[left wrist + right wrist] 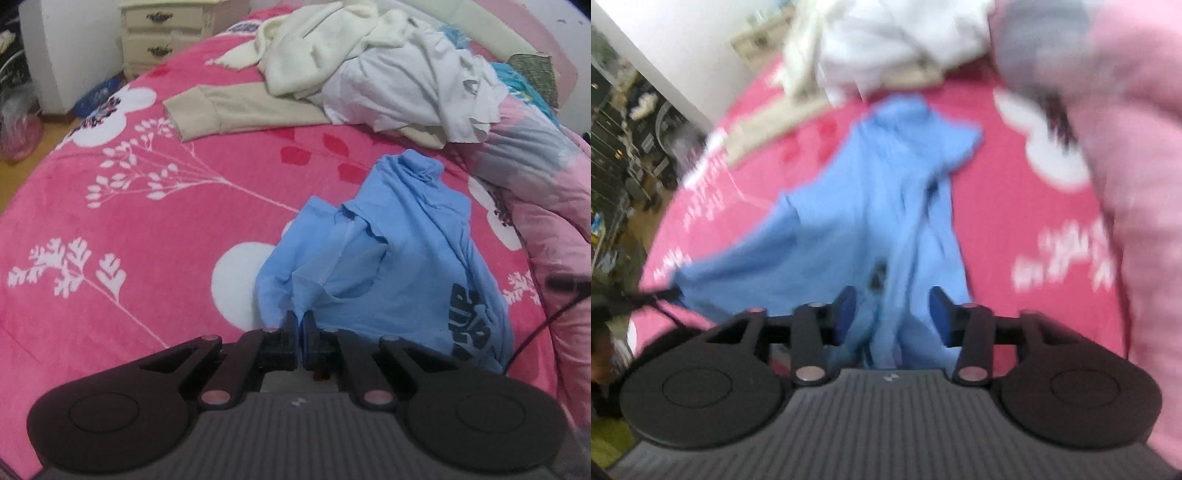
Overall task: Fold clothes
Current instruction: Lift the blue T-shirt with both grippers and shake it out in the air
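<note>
**Blue shirt pinched on one side, loose between the jaws on the other**

A light blue T-shirt [388,258] lies crumpled on the pink bed cover [147,221], on the near right part of the bed, with a dark print showing on its near right side. The left gripper [300,328] has its two fingers pressed together on a fold of the shirt's near left edge, so the cloth is clamped between the pads. From there the shirt runs away towards the far side, bunched and partly raised in a ridge.

The right gripper [894,314] stands with its jaws parted about halfway. Blue fabric of the same T-shirt [871,206] hangs between the blue pads [846,306], but the pads sit clear of it on both sides and do not press it. This view is blurred, so fine folds are hard to read.

At the far side of the bed is a heap of unfolded laundry: a cream garment [314,48] on top at the left, a white garment [402,92] just right of it, and a beige sleeve [229,110] stretching out to the left from under the pile. A pale pink quilt [546,192] runs down the right edge of the bed, just beside the shirt. Beyond the far left corner of the bed stands a cream bedside cabinet [162,33] with dark handles. A black cable [535,332] crosses the quilt at the near right.
</note>
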### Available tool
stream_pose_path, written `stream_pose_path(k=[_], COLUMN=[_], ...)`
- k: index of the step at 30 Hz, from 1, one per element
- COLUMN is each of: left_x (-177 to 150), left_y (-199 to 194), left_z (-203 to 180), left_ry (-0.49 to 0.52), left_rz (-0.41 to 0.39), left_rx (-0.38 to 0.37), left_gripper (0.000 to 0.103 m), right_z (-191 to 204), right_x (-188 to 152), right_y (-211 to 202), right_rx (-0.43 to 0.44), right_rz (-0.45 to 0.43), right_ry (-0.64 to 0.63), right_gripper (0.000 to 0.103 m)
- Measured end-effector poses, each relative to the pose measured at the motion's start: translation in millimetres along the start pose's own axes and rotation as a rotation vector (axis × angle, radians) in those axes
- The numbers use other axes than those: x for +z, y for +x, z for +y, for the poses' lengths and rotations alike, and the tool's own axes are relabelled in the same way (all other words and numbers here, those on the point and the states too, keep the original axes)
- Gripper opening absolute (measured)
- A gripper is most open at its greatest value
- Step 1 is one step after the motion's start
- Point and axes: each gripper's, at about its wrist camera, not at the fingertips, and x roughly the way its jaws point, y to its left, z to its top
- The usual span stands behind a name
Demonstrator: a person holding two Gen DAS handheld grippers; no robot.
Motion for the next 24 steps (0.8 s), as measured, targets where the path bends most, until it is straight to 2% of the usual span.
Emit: stream_pose_path(k=[2,4,8,10,12,13,14,16,19,24], left_x=[-7,-12,-13,-11,-7,-5,-2,3,16,40], left_y=[3,6,16,22,27,30,32,37,43,48], left_z=[-2,1,13,21,29,32,36,43,55,64], left_ry=[0.013,0.005,-0.006,-0.018,-0.013,-0.008,-0.003,0.008,0.025,0.049], left_rz=[-0.016,-0.027,-0.031,-0.021,-0.011,-0.007,0.0,0.013,0.027,0.023], left_rx=[-0.006,-0.021,-0.045,-0.073,-0.105,-0.12,-0.132,-0.154,-0.188,-0.235], left_gripper=[0.002,0.002,0.002,0.002,0.002,0.002,0.002,0.002,0.002,0.002], right_z=[22,53,122,144,158,161,161,159,154,145], right_x=[19,38,61,62,60,60,59,62,74,86], right_y=[24,71,176,209,236,247,259,269,256,206], right_rx=[0.048,0.061,-0.015,-0.027,-0.079,-0.109,-0.147,-0.246,-0.407,-0.645], right_rz=[-0.008,0.012,0.105,0.163,0.227,0.252,0.276,0.277,0.19,-0.045], right_ry=[-0.048,-0.163,-0.473,-0.602,-0.694,-0.719,-0.729,-0.719,-0.598,-0.375], right_gripper=[0.052,0.052,0.05,0.049,0.048,0.043,0.038,0.014,0.005,0.002])
